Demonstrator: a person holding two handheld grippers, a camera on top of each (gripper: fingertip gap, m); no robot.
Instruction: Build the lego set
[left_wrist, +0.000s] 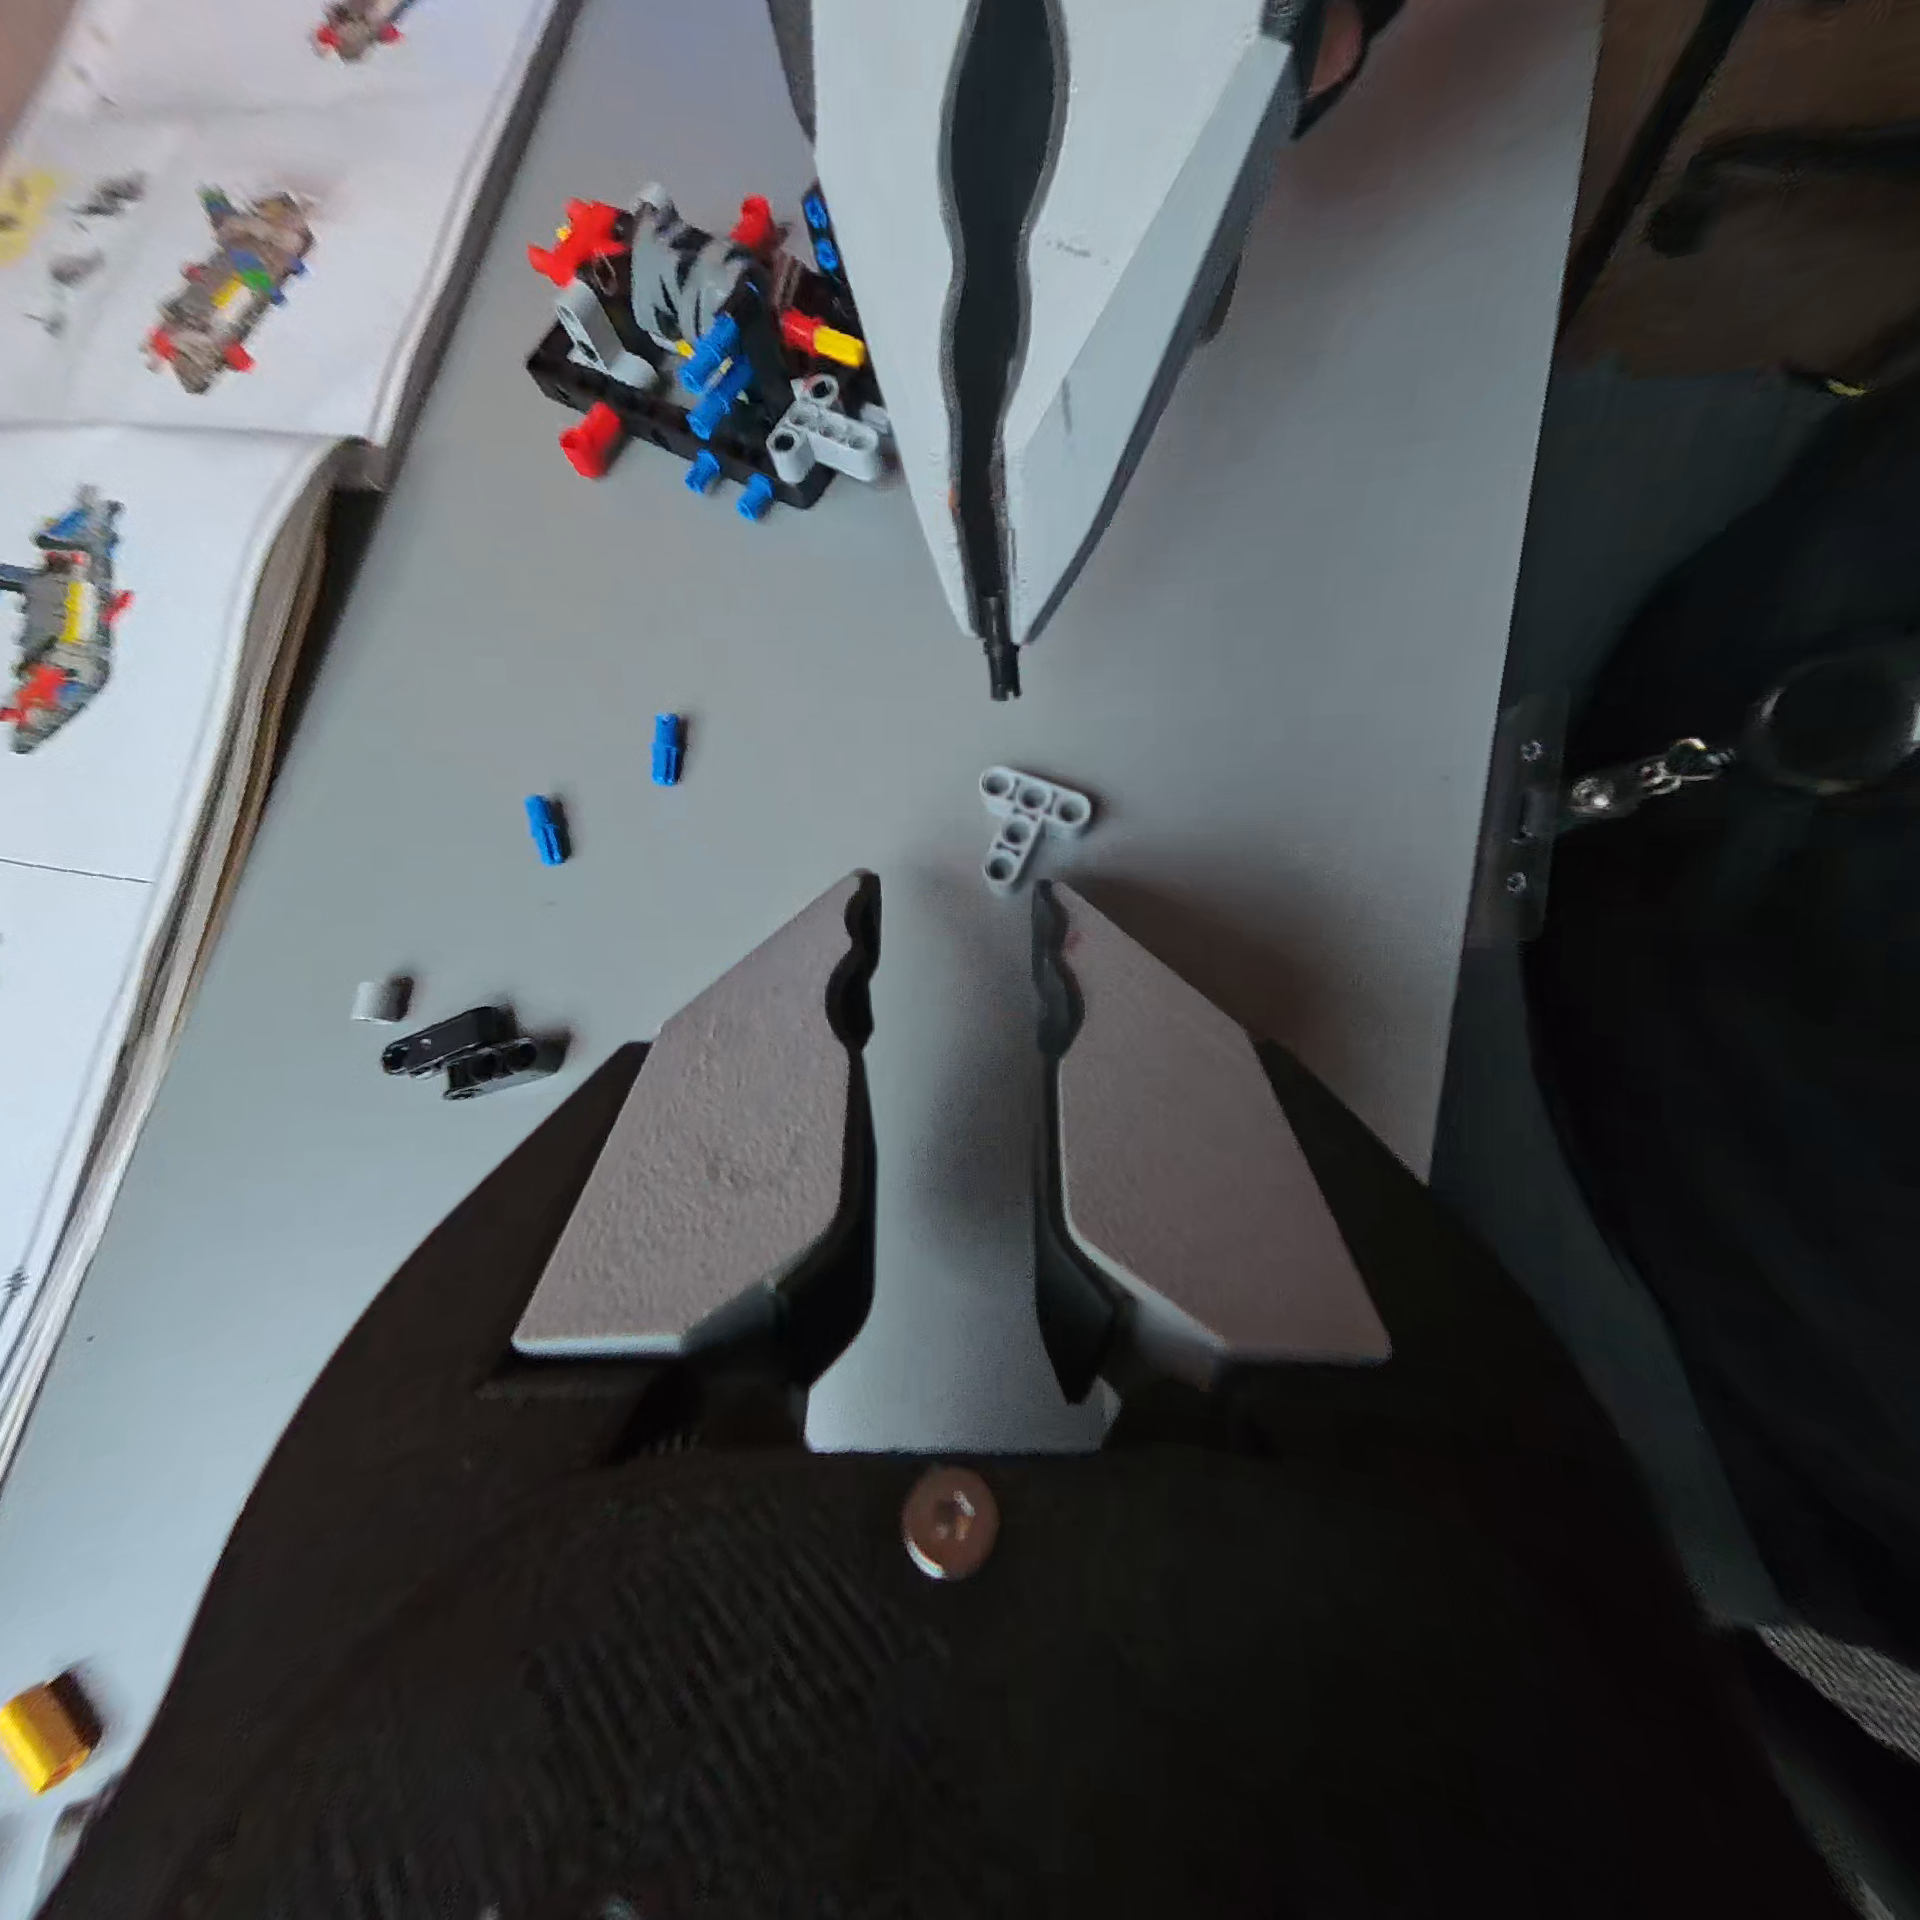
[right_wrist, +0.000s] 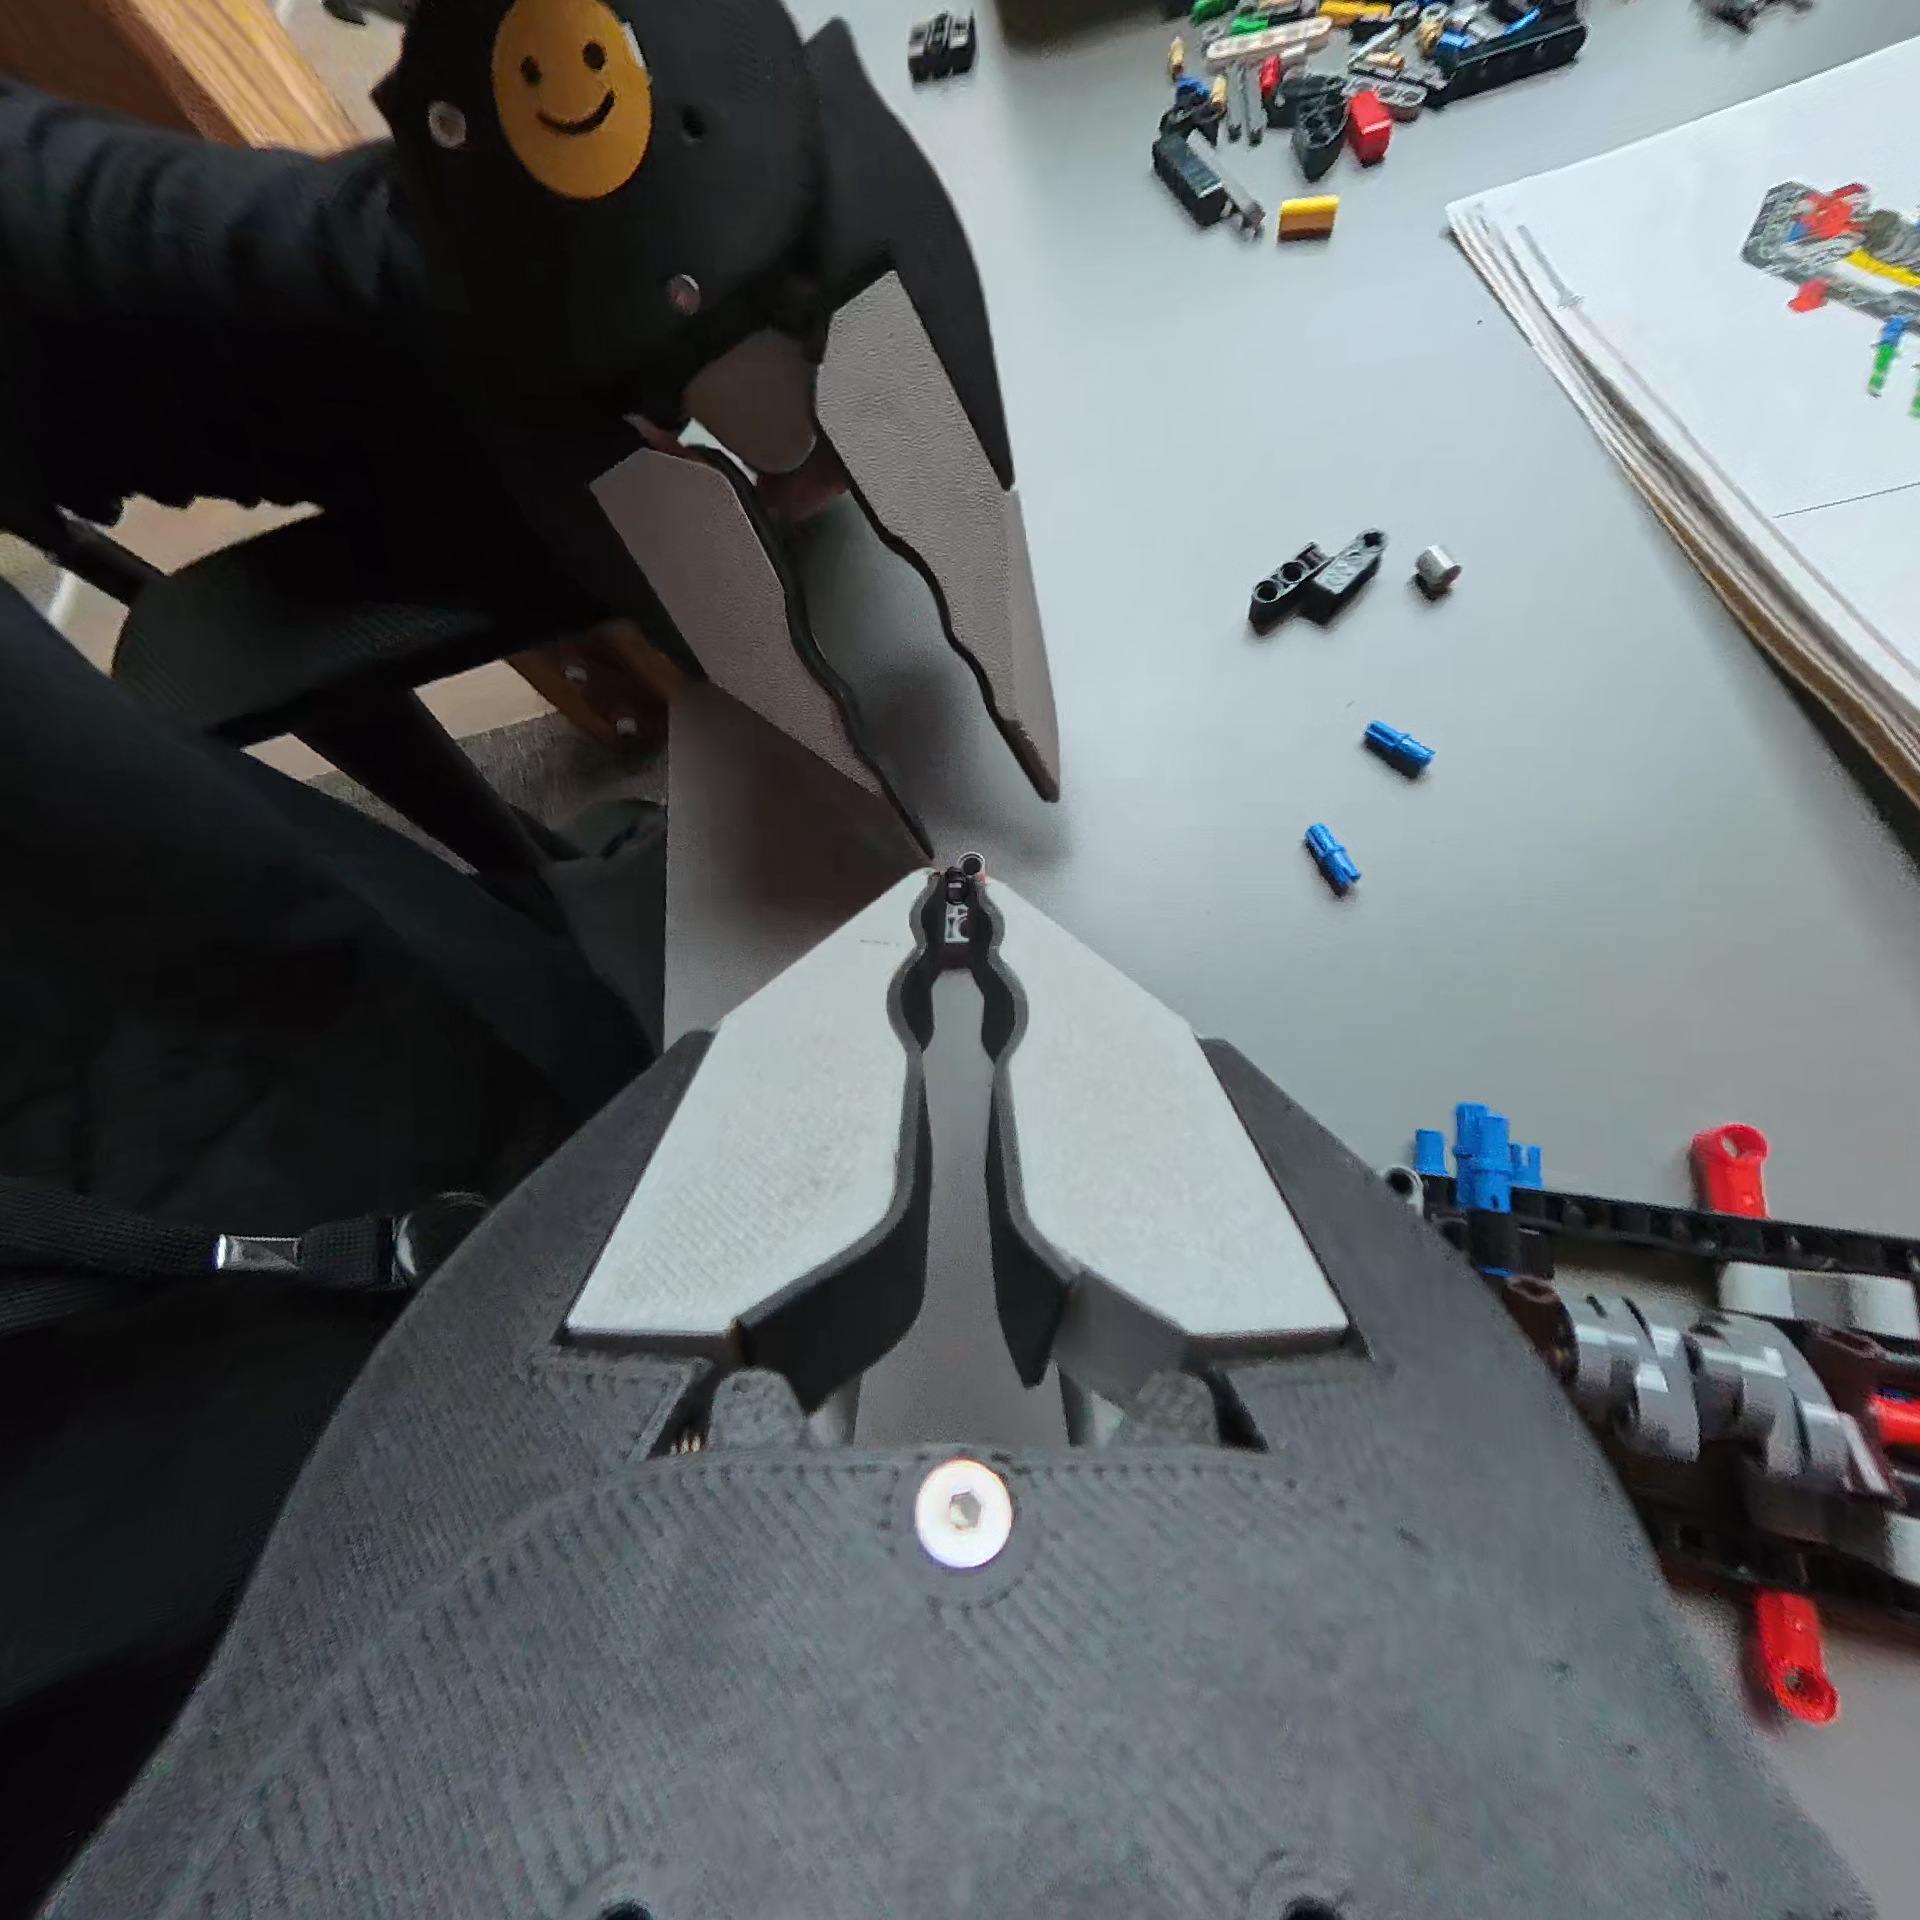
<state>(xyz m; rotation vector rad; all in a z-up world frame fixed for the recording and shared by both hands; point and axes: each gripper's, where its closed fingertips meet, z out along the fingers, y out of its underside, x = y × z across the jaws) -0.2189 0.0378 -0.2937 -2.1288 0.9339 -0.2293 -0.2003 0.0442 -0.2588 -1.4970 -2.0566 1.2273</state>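
Above the grey table (left_wrist: 1195, 727), the right gripper (left_wrist: 992, 623) is pinching a small black plastic pin (left_wrist: 1001, 665), ready for the flat grey T-shaped beam (left_wrist: 1029, 826); the left gripper (left_wrist: 951, 899) is waiting, tongs apart, to grab it.

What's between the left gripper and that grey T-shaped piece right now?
Nothing visible. The open left gripper has bare table up to the grey T-shaped piece, just ahead near its right fingertip. The right gripper, holding a black pin, hangs beyond it.
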